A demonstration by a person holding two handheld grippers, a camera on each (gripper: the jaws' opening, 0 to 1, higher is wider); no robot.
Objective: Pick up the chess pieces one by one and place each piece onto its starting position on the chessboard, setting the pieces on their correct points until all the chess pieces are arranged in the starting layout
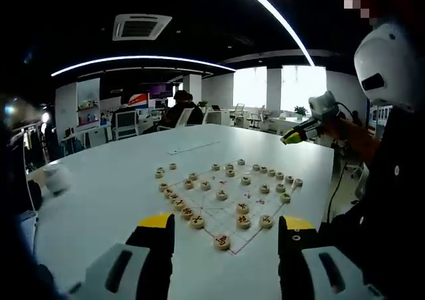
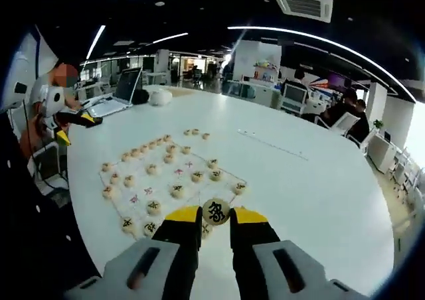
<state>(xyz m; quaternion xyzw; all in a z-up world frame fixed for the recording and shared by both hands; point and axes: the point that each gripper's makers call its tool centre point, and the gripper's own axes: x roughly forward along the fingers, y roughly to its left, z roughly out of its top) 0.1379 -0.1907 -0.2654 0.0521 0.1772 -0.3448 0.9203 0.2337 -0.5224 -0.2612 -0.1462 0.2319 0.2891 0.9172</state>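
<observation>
While right gripper [image 2: 216, 215] pinches a chess piece [image 2: 216, 212], left gripper [image 1: 226, 237] wide open, empty, above chessboard [image 1: 229, 207]

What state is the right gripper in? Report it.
Shut on a chess piece: the right gripper has the disc clamped between its yellow tips, above the chessboard.

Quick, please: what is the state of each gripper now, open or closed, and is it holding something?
Left gripper: open, holding nothing, above the chessboard.
Right gripper: closed on one chess piece.
</observation>
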